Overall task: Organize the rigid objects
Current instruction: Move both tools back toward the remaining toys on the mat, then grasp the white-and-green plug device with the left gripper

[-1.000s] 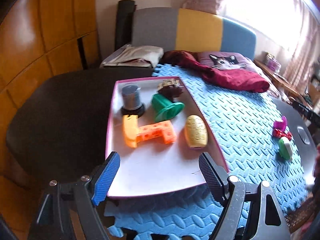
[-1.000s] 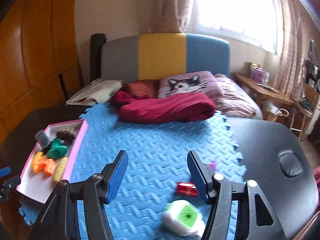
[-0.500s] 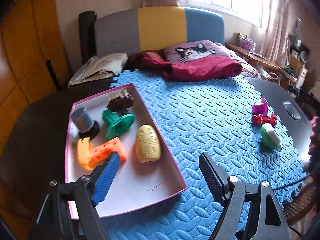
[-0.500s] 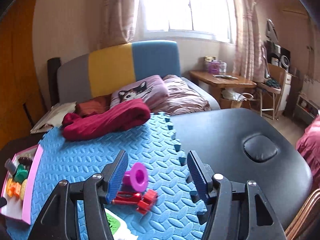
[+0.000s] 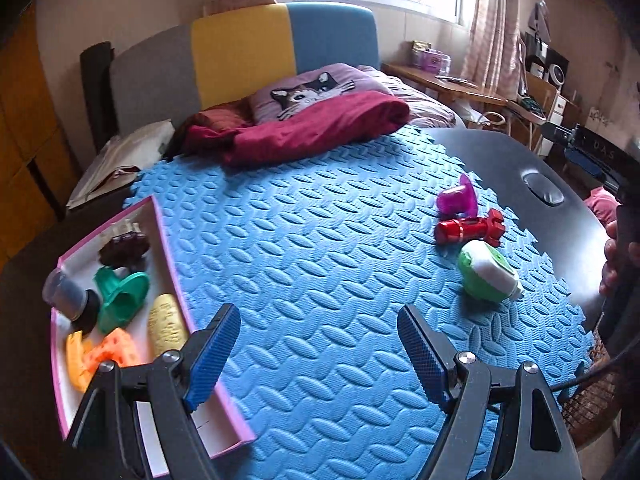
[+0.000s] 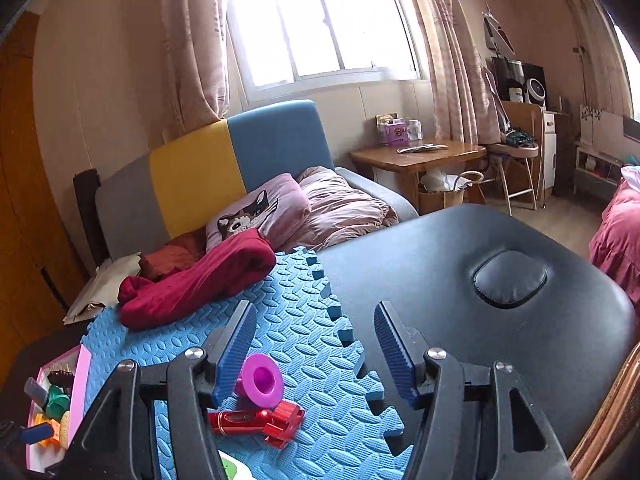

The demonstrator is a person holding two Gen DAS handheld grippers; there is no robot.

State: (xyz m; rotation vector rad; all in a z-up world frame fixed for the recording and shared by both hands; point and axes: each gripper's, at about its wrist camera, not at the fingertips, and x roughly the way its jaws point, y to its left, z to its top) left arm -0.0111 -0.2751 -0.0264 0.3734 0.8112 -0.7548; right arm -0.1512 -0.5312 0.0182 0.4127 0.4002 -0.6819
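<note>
Blue foam matting (image 5: 320, 248) is covering the dark padded table (image 6: 500, 264), with a bed and a bright window sitting behind it.

At the far left, the pink-rimmed tray (image 5: 168, 240) is already holding five sorted pieces: a brown toothed part (image 5: 124, 250), a grey cylinder on a black base (image 5: 66, 294), a green funnel-like piece (image 5: 120, 300), an orange perforated block (image 5: 104, 356) and a pale yellow capsule (image 5: 166, 322).

Over the last second the left gripper (image 5: 320, 354) has been swinging away from the tray: a second ago the tray filled the space between its fingers, and now only bare mat is lying there, with the tray slipping off to the left. Its jaws are standing wide apart and carrying nothing.

Further right, three pieces are still waiting close together on the mat: a magenta funnel-shaped piece (image 5: 458, 200), a red metallic cylinder with a notched end (image 5: 468, 230) just in front of it, and a green-and-white block (image 5: 486, 276) nearest the mat's edge.

The right gripper (image 6: 316, 346) has likewise been turning toward this cluster; its jaws are parted and empty, and the magenta piece is showing just beside its left finger, low in that view.

Both hands appear to be leaving the tray and heading for the last three pieces, so another pick seems imminent, with the sorting well past halfway.
</note>
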